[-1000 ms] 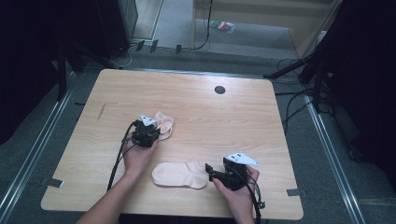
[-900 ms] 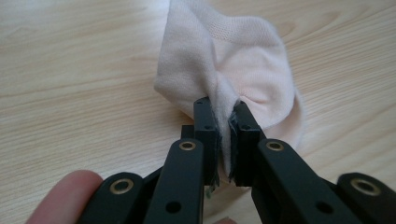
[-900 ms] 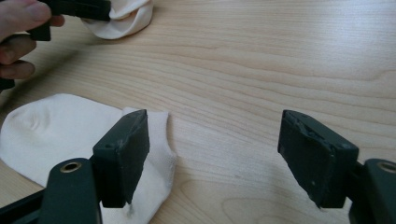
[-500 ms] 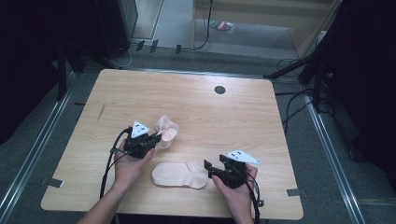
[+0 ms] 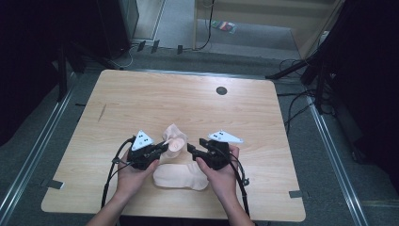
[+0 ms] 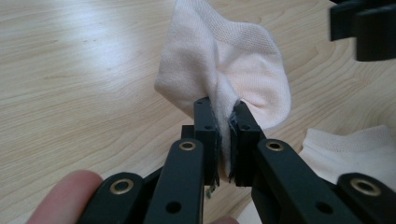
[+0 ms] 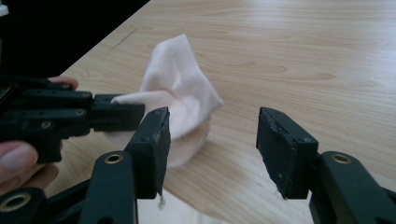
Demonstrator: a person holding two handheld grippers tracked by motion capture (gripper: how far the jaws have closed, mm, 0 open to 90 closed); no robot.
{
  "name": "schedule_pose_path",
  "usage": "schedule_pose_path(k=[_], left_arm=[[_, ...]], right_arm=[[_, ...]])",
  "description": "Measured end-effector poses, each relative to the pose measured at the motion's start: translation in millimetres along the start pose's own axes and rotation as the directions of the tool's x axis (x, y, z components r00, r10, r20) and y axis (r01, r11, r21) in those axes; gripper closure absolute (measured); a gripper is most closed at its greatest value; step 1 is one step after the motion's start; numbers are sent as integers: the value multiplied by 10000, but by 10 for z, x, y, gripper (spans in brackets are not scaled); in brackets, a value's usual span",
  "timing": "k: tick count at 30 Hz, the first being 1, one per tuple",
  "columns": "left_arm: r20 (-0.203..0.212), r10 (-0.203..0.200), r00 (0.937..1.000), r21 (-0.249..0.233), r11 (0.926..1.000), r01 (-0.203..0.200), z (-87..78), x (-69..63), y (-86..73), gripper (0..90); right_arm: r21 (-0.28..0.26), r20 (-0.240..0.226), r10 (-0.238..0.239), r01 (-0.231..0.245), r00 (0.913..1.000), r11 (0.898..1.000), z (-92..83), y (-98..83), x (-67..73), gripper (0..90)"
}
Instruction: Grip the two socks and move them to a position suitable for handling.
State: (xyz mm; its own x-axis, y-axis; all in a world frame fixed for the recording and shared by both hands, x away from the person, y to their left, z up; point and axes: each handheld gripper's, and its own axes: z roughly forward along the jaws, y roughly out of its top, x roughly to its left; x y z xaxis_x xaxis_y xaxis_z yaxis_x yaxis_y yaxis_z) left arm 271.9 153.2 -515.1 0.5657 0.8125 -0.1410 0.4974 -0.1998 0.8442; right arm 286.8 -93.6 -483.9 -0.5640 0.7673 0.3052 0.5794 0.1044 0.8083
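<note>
The left gripper (image 6: 223, 140) is pinching the edge of a pale pink sock (image 6: 233, 70), holding it lifted just above the counter (image 5: 155, 99). A second sock (image 5: 181, 176) is lying flat at the near edge, between the person's hands. The right gripper (image 7: 212, 149) is standing wide and empty, facing the lifted sock. Seemingly the pairing is only beginning. Since the earlier frames, the right gripper has come in from the right toward the left one, which has drawn nearer the person.

text: none legible | labels: none | floor packet (image 5: 225, 26): perhaps printed, too blurred
</note>
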Motion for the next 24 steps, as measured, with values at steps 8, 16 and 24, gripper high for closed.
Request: schedule_pose_path(k=[8, 16, 24], left_arm=[[276, 122, 9995, -132, 9998, -118, 9, -17, -3, 849], [282, 14, 9996, -134, 9999, -10, 19, 20, -32, 846], [378, -258, 9990, 212, 9995, 250, 67, 64, -65, 678]], right_arm=[[561, -339, 785, -766, 9963, 9955, 321, 84, -39, 407], [555, -899, 829, -781, 9925, 9954, 352, 87, 18, 840], [323, -392, -46, 58, 9992, 9995, 298, 208, 177, 860]])
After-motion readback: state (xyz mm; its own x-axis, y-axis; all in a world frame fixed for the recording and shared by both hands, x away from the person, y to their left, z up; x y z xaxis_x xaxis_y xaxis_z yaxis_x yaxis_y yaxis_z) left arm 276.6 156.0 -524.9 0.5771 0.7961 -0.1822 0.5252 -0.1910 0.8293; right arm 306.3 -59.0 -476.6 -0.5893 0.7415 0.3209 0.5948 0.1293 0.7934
